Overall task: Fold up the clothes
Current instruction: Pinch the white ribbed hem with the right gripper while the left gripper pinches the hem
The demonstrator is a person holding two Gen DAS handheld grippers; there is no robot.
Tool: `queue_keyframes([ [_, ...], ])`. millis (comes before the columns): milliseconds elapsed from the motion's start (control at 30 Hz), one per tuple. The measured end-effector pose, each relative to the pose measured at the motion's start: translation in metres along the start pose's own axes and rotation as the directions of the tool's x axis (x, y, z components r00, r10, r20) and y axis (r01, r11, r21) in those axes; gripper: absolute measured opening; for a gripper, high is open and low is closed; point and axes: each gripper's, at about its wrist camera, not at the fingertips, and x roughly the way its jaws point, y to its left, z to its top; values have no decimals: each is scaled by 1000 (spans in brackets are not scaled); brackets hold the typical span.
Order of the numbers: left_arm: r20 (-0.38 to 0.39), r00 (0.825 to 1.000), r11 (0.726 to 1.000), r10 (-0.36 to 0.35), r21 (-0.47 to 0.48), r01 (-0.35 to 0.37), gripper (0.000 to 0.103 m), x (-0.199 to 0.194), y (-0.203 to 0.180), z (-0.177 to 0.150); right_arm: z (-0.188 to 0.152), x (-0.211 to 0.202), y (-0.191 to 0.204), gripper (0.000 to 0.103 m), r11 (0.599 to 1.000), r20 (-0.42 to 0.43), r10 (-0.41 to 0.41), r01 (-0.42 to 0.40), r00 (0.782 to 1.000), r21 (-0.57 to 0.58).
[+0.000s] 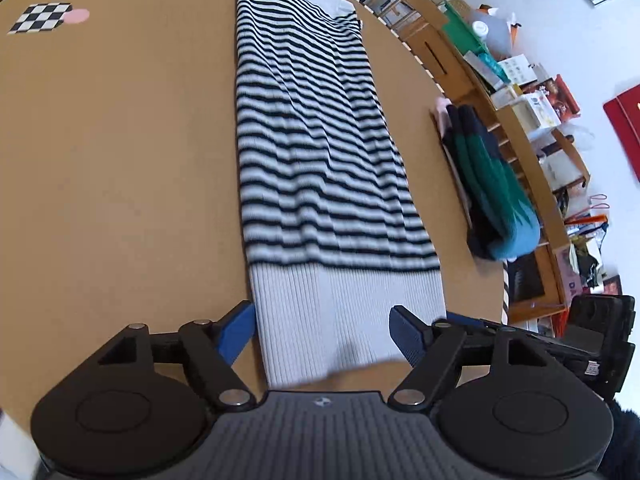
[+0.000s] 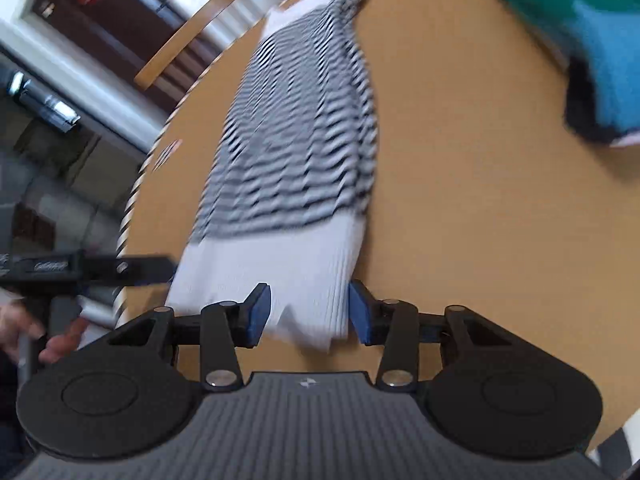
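Left tongs (image 1: 323,334): the 2 blue pads are seen spread wide, one on each side of the white ribbed hem of the sweater (image 1: 316,152); nothing is gripped, and the cloth lies loosely between them.
Right tongs (image 2: 309,314): the jaws are parted, with the layered corner of the white hem sitting in the gap; the pads are not pressed on the cloth, so the tongs are released.
Other tool in view: the right tongs are seen from the left wrist camera as a black body at the lower right edge; the left tongs appear from the right wrist camera as a black bar at the left, beside the hem.
Sweater: a black-and-white striped knit with a plain white ribbed band at the near end is laid flat on the table (image 1: 120,160), folded lengthwise into 1 long narrow strip that runs away from both tongs; its far end reaches close to the far table edge.
Folded pile (image 1: 492,184): a stack of dark, green and blue knitwear is placed on the table at its right edge, well apart from the sweater.
Checker card (image 1: 42,18): a black-and-white checked patch with a pink spot lies on the table at the far left.
Shelves (image 1: 532,128): wooden shelves filled with boxes stand beyond the table on the right.
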Motion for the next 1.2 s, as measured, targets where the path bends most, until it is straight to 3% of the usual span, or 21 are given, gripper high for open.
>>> queue_keyframes([
  [133, 10, 1000, 997, -27, -72, 28, 84, 4, 3, 2, 7, 2, -30, 44, 957, -4, 140, -134, 990, 256],
  [233, -13, 998, 986, -62, -153, 60, 77, 13, 8, 9, 17, 9, -40, 44, 922, -5, 188, -174, 982, 347],
  [300, -48, 995, 975, -85, -210, 73, 38, 22, 14, 10, 20, 10, -38, 44, 931, -18, 186, -170, 982, 324],
  [367, -87, 991, 958, -105, -275, 78, 18, 32, 23, 6, 20, 10, -36, 44, 933, -20, 185, -169, 983, 318],
  [467, -65, 992, 953, -110, -289, 87, 19, 32, 26, 2, 17, 11, -35, 43, 941, -12, 166, -155, 986, 302],
  [500, -61, 992, 955, -106, -285, 85, 19, 33, 26, 2, 16, 12, -34, 35, 947, -13, 151, -140, 989, 290],
  [533, -57, 993, 956, -102, -281, 82, 18, 33, 26, 1, 16, 12, -34, 15, 953, -16, 133, -123, 991, 278],
  [567, -52, 995, 960, -91, -269, 74, 16, 32, 24, 2, 16, 13, -34, 9, 958, -29, 103, -91, 994, 272],
  [700, -40, 998, 969, -54, -242, 43, 14, 22, 22, 2, 14, 5, -27, 9, 973, -26, 75, -67, 997, 220],
  [800, -32, 997, 967, -66, -248, 56, 14, 7, 22, -4, 13, -9, -28, 9, 958, -2, 125, -120, 992, 261],
  [1033, -75, 987, 935, -139, -340, 105, 14, -35, 17, -30, -10, -38, -19, 9, 960, -94, 161, -133, 982, 246],
  [1133, -79, 981, 918, -179, -372, 138, 11, -65, 8, -45, -28, -61, -13, 9, 931, -90, 228, -190, 970, 311],
  [1200, -60, 974, 899, -217, -400, 176, 4, -90, 0, -53, -33, -81, -7, 9, 908, -65, 272, -234, 960, 347],
])
